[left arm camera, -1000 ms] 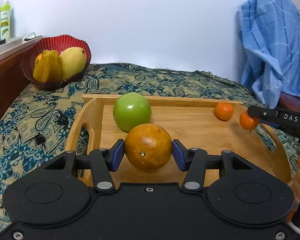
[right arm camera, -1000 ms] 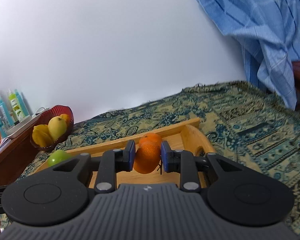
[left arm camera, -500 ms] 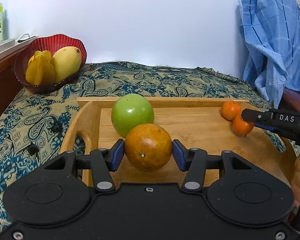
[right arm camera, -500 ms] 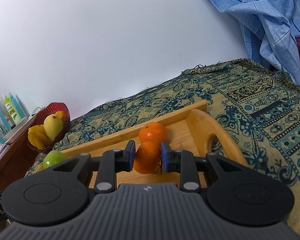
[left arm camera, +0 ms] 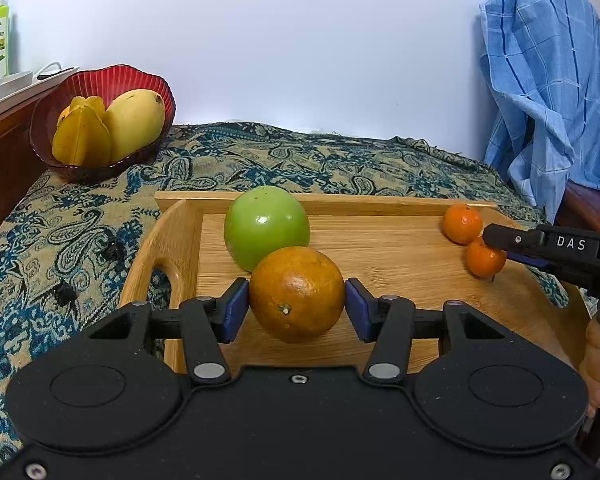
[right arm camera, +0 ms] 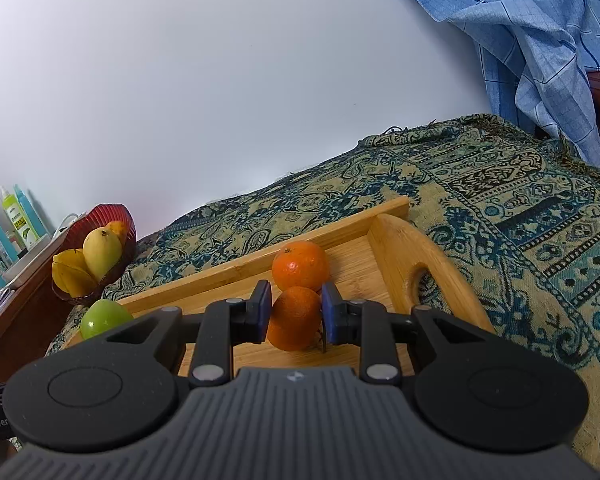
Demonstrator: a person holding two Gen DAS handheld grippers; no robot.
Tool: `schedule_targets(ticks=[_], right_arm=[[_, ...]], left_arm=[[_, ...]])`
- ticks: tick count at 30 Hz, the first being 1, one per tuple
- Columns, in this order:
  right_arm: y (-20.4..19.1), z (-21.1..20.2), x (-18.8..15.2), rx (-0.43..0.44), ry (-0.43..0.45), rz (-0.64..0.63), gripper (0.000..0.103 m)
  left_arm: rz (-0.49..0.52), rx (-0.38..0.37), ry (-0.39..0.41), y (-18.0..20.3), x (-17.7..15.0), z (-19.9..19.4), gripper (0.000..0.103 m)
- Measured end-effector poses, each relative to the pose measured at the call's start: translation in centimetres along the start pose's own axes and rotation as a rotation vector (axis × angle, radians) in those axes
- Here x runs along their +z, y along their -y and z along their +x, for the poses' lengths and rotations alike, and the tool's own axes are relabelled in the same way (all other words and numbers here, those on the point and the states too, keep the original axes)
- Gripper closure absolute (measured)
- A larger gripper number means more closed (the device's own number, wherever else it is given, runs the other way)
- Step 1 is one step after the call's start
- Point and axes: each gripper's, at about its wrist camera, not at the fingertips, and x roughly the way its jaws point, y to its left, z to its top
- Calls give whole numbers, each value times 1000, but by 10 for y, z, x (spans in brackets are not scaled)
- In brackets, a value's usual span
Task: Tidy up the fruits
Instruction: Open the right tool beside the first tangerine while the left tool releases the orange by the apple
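Observation:
My left gripper [left arm camera: 296, 308] is shut on a large dull orange [left arm camera: 296, 294] low over the left part of a wooden tray [left arm camera: 400, 256]. A green apple [left arm camera: 266, 232] sits just behind it on the tray. My right gripper [right arm camera: 294, 314] is shut on a small mandarin [right arm camera: 292, 318] down at the tray floor [right arm camera: 352, 268] near the right end. A second mandarin [right arm camera: 300, 266] rests just behind it, close or touching. In the left wrist view the right gripper [left arm camera: 496, 242] reaches in from the right over its mandarin [left arm camera: 484, 260].
A red bowl [left arm camera: 140, 80] with a mango [left arm camera: 134, 124] and a starfruit [left arm camera: 82, 138] stands at the back left on the patterned cloth [left arm camera: 80, 224]. A blue cloth [left arm camera: 548, 80] hangs over a chair at the right. Bottles [right arm camera: 16, 216] stand on a shelf at left.
The right gripper has lowered its mandarin to the tray floor beside the other mandarin. The left gripper has drifted slightly left and closer with the orange still held.

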Motion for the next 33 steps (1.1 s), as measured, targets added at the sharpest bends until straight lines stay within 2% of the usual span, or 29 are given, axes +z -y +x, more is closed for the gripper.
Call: schedule_targets(ticks=[7,10,12,14,17,24,33], right_arm=[[1,-1,0,4,-6,11,71],[2,-1,0,12,-8,18,63],[3,-2,1,14,-9,21,63],[4,-2,1,21,-9,30,51],[6,-3,1,23,-8,35,48],[3,-10,1,24,11,16,35],[-10,-33,-9,27,56,-50,23]], left_arm=[[-2,-1,0,-1,1,-1,52],[-4,-1,0,-1,0,-1,52],[-9,0,-1,-1,1,-1,50],[-16,2,-2,-2,0,-1,48],[-23,4,-2,-4,1,-1,45],[-15,11,16,-3,-1,-6,25],[-13,-7,41,0,-12,-28,11]])
